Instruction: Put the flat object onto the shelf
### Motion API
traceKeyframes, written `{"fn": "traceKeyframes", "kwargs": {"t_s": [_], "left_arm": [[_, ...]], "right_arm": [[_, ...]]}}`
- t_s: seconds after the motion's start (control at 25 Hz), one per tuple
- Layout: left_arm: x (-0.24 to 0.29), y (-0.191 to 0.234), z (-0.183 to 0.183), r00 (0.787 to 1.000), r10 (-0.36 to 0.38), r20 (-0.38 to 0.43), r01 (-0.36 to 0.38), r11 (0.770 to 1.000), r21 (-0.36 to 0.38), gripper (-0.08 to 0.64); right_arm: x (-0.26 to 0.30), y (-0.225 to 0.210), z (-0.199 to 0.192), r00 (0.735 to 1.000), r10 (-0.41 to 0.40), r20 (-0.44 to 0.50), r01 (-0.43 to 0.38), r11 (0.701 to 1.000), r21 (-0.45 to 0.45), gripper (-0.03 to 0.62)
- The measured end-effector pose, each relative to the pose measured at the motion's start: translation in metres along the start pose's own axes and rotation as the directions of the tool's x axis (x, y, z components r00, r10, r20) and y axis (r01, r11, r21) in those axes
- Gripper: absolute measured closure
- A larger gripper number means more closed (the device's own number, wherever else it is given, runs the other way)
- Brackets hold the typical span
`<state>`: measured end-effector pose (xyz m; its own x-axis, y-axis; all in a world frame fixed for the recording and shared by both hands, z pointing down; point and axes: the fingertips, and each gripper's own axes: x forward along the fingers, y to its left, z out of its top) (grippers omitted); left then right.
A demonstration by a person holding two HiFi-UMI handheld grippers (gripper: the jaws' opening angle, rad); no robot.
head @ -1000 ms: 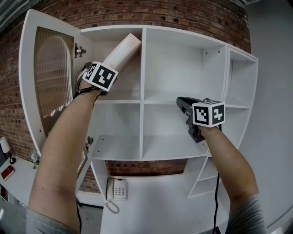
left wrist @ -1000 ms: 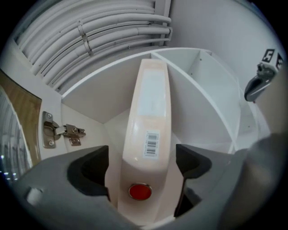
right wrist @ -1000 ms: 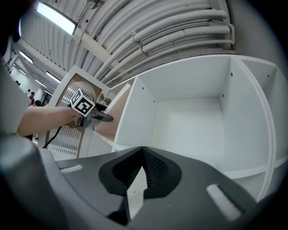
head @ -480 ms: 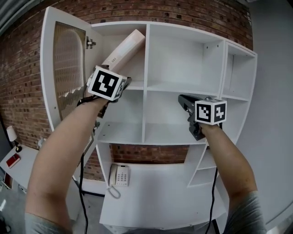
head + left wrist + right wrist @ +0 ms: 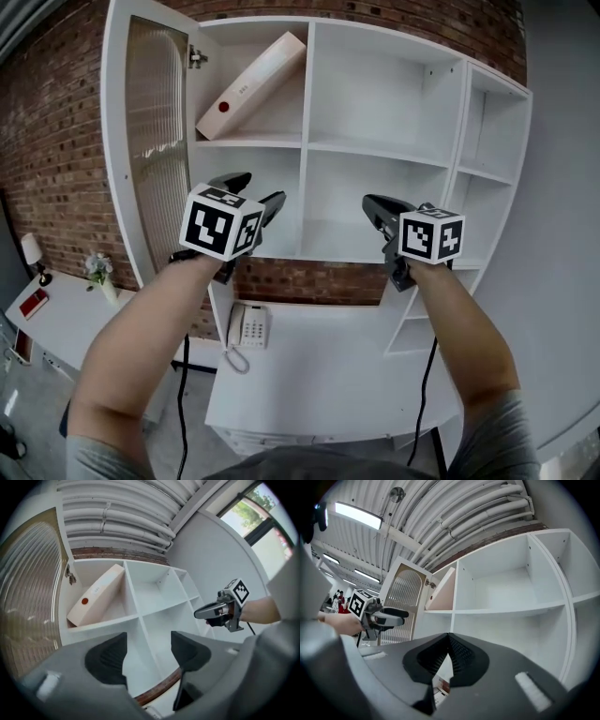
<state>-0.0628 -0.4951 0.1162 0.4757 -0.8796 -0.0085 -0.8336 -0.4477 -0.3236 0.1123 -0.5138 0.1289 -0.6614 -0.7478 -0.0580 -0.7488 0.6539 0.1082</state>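
Head view: the flat object, a slim, smooth, pale box, leans in the top-left compartment of the white shelf, its long axis slanting up-right against the divider. A ribbed-glass door stands open beside it, and a telephone sits on the surface below. The jaws of the left gripper have just been closing and stand apart, empty. The jaws of the right gripper meet on nothing.

A red brick wall backs a white shelf unit, its ribbed-glass door standing open. Below stands a white table with a telephone. A plain grey wall closes the right side. Overhead run white pipes and strip lights; a window shows what may be foliage.
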Motion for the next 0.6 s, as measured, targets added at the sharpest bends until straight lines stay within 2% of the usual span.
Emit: {"fn": "traceKeyframes", "kwargs": {"t_s": [0.24,0.4,0.6], "left_arm": [[-0.019,-0.033,-0.068,0.995,-0.096,0.02,0.097,0.988,-0.119,0.317],[-0.035,-0.057,-0.122,0.988,-0.15,0.039,0.155,0.968,-0.196,0.371],[-0.052,-0.088,-0.198,0.973,-0.23,0.006,0.223,0.937,-0.269,0.425]], "right_arm": [[-0.008,0.028,-0.052,0.998,0.047,-0.029,-0.046,0.998,0.04,0.581],[-0.015,0.048,-0.101,0.996,0.064,-0.06,-0.063,0.998,0.018,0.581],[-0.02,0.075,-0.168,0.99,0.105,-0.091,-0.101,0.993,0.058,0.582]]}}
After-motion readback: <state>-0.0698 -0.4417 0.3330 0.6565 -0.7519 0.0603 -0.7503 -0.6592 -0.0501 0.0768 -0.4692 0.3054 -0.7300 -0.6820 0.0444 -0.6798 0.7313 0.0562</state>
